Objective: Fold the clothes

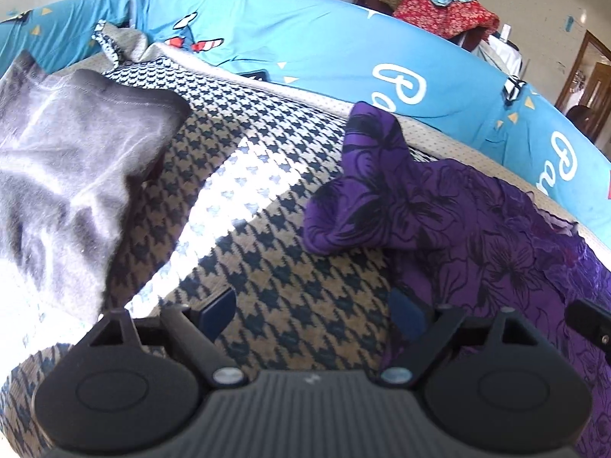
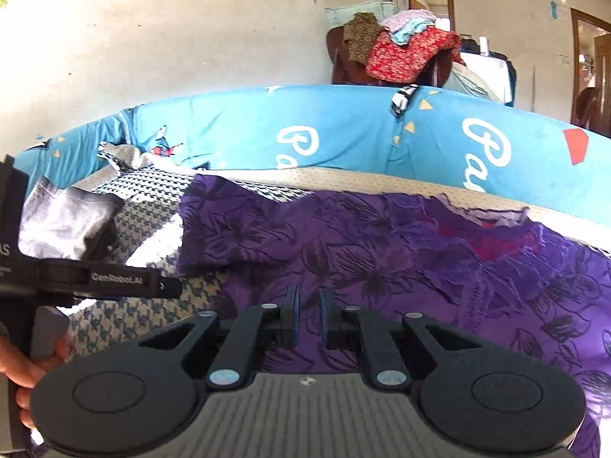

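Purple floral garment point(image 2: 382, 252) fills the right wrist view; grey garment point(image 1: 65, 152) dominates the left.

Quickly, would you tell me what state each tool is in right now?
Left tool: open, nothing between its fingers, above the houndstooth cloth.
Right tool: nearly shut, over the purple floral garment; whether it pinches fabric cannot be told.
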A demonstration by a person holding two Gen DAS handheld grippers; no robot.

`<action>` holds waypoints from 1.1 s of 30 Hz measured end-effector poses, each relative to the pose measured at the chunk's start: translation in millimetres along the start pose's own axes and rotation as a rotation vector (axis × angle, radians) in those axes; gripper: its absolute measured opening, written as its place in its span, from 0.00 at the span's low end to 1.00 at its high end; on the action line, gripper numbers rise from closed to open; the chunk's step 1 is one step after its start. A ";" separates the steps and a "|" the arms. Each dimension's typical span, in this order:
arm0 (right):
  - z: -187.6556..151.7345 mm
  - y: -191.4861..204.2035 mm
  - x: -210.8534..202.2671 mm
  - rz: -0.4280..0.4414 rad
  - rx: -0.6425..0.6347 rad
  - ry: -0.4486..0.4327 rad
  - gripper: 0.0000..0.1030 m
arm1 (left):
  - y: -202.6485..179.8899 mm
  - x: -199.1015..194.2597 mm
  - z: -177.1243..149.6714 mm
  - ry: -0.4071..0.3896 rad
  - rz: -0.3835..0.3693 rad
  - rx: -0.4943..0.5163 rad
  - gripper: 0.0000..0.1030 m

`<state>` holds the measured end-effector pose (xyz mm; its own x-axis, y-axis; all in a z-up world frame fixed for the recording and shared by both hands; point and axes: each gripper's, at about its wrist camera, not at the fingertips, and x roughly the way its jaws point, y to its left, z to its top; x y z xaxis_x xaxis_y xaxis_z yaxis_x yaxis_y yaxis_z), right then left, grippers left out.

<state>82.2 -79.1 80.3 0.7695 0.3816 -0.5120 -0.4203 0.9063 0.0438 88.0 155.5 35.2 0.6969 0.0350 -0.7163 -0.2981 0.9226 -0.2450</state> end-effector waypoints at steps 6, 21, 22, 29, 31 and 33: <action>38.5 30.0 33.9 0.146 -0.061 0.009 0.09 | 11.9 -1.7 -8.6 0.035 0.024 -0.041 0.85; 69.2 104.1 135.3 0.320 -0.235 0.145 0.08 | 23.7 -4.6 -6.8 0.064 0.043 -0.108 0.94; 69.1 106.6 142.7 0.303 -0.246 0.150 0.08 | 23.8 -4.2 -6.5 0.066 0.042 -0.111 0.94; 58.7 62.6 165.6 0.064 -0.164 0.177 0.00 | 27.1 -4.1 -5.2 0.078 0.024 -0.141 0.95; 50.4 35.8 166.1 0.034 -0.051 0.183 0.00 | 26.9 -3.8 -5.1 0.081 0.022 -0.144 0.96; 45.5 21.5 160.8 0.029 0.007 0.190 0.00 | 26.6 -3.3 -4.9 0.084 0.021 -0.147 0.96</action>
<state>218.7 10.0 37.9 0.6523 0.3669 -0.6633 -0.4367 0.8971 0.0667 74.6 178.1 27.9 0.6345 0.0157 -0.7728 -0.4087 0.8554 -0.3182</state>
